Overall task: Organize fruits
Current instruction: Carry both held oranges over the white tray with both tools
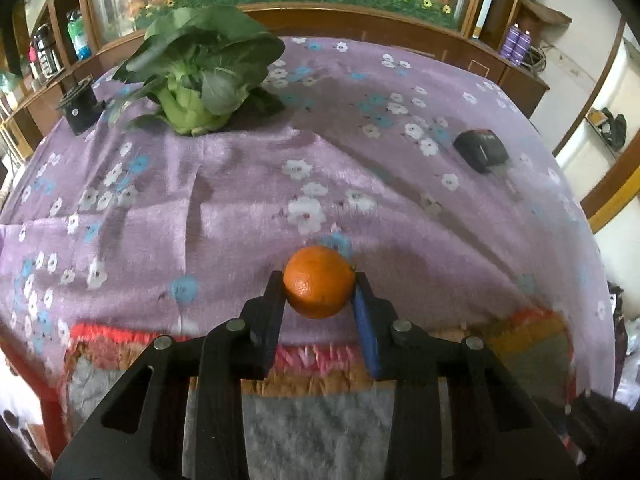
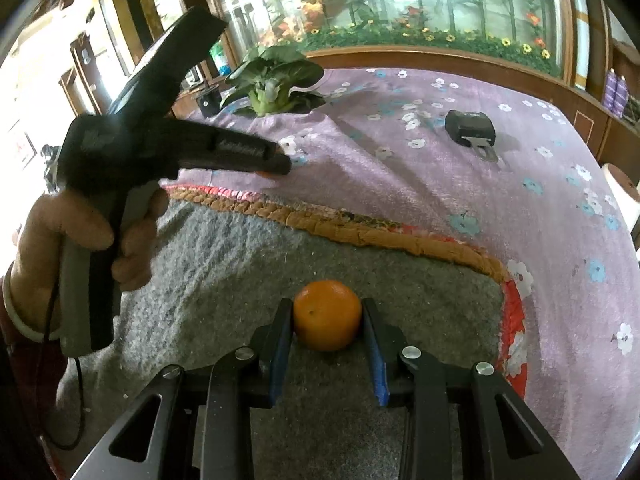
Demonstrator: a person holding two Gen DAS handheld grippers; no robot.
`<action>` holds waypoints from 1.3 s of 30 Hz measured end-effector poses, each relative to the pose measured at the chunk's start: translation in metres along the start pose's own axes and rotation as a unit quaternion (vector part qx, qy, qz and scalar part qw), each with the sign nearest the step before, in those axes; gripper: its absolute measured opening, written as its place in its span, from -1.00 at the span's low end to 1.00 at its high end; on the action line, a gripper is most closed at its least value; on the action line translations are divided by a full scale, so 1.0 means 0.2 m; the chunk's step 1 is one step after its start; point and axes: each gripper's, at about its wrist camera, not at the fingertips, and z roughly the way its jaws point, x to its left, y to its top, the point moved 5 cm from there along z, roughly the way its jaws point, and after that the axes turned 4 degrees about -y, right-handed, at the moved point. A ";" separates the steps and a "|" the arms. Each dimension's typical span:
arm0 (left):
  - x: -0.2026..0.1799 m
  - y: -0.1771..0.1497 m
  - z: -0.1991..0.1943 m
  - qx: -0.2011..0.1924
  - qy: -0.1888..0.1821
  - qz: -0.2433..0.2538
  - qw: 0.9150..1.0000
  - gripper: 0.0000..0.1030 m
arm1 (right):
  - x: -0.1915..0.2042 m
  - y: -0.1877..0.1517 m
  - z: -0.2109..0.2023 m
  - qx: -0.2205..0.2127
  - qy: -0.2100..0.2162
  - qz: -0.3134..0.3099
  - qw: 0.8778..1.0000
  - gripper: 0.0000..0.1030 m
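Note:
My left gripper (image 1: 320, 280) is shut on an orange (image 1: 319, 282) and holds it above the purple flowered cloth (image 1: 240, 200), just past the grey mat's braided edge (image 1: 312, 354). My right gripper (image 2: 327, 310) is shut on a second orange (image 2: 327, 315), low over the grey mat (image 2: 240, 264). In the right wrist view the left gripper (image 2: 276, 166) reaches over the cloth at the left, held by a hand (image 2: 72, 232); only a sliver of its orange shows there.
A bok choy (image 1: 200, 76) lies at the far left of the table (image 2: 272, 80). A black cylinder (image 1: 80, 108) stands beside it. A black device (image 1: 482, 150) lies on the right (image 2: 470, 128). Wooden cabinets and a flowered glass panel stand behind.

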 end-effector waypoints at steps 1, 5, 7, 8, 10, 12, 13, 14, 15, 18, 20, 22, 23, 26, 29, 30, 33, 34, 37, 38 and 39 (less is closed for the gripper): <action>0.01 -0.02 -0.02 -0.002 0.003 0.001 1.000 -0.38 | 0.00 0.00 0.00 0.000 0.001 0.002 1.000 -0.37; 0.02 -0.11 -0.16 -0.013 0.015 0.003 1.000 -0.38 | 0.02 0.00 -0.02 -0.003 0.010 0.000 1.000 -0.37; 0.04 -0.17 -0.22 -0.017 0.019 0.001 1.000 -0.38 | 0.04 0.01 -0.04 -0.009 0.017 -0.002 1.000 -0.37; 0.06 -0.21 -0.25 -0.017 0.024 -0.001 1.000 -0.38 | 0.05 0.01 -0.05 -0.012 0.023 -0.001 1.000 -0.37; 0.08 -0.27 -0.32 -0.022 0.032 -0.006 0.999 -0.38 | 0.07 0.02 -0.07 -0.015 0.035 0.001 0.999 -0.37; 0.11 -0.33 -0.38 -0.024 0.042 -0.006 0.999 -0.38 | 0.09 0.02 -0.08 -0.016 0.034 -0.001 0.999 -0.37; 0.13 -0.36 -0.42 -0.025 0.047 -0.007 0.999 -0.38 | 0.11 0.02 -0.09 -0.017 0.031 -0.004 0.999 -0.37; 0.15 -0.39 -0.46 -0.027 0.048 -0.011 0.998 -0.37 | 0.13 0.02 -0.11 -0.018 0.033 -0.006 0.999 -0.37; 0.16 -0.42 -0.48 -0.028 0.048 -0.014 0.998 -0.37 | 0.16 0.03 -0.12 -0.020 0.039 -0.008 0.999 -0.37; 0.22 -0.49 -0.58 -0.031 0.058 -0.019 0.998 -0.37 | 0.24 0.03 -0.15 -0.021 0.046 -0.018 0.999 -0.37; 0.26 -0.53 -0.64 -0.036 0.066 -0.020 0.997 -0.37 | 0.32 0.02 -0.17 -0.020 0.050 -0.027 0.998 -0.37; 0.30 -0.58 -0.70 -0.040 0.070 -0.025 0.996 -0.37 | 0.39 0.01 -0.18 -0.021 0.058 -0.036 0.997 -0.37; 0.32 -0.61 -0.73 -0.042 0.071 -0.031 0.996 -0.37 | 0.43 0.00 -0.19 -0.021 0.061 -0.040 0.997 -0.37; 0.38 -0.67 -0.79 -0.047 0.073 -0.043 0.995 -0.37 | 0.54 -0.01 -0.20 -0.022 0.071 -0.051 0.996 -0.37; 0.45 -0.74 -0.85 -0.056 0.077 -0.057 0.994 -0.37 | 0.65 -0.03 -0.22 -0.025 0.080 -0.063 0.994 -0.37; 0.47 -0.76 -0.87 -0.058 0.080 -0.061 0.993 -0.37 | 0.69 -0.04 -0.23 -0.023 0.084 -0.067 0.994 -0.37; 0.54 -0.82 -0.92 -0.062 0.081 -0.074 0.992 -0.37 | 0.80 -0.06 -0.22 -0.017 0.088 -0.086 0.992 -0.37; 0.56 -0.84 -0.93 -0.063 0.083 -0.079 0.991 -0.37 | 0.85 -0.07 -0.21 -0.016 0.092 -0.092 0.991 -0.37; 0.61 -0.89 -0.97 -0.068 0.086 -0.087 0.990 -0.37 | 0.95 -0.08 -0.21 -0.012 0.102 -0.105 0.989 -0.38; 0.63 -0.90 -0.99 -0.069 0.088 -0.089 0.990 -0.37 | 1.00 -0.09 -0.20 -0.010 0.106 -0.111 0.988 -0.38; 0.65 -0.92 -1.00 -0.069 0.089 -0.091 0.989 -0.37 | 1.02 -0.09 -0.20 -0.008 0.108 -0.115 0.987 -0.38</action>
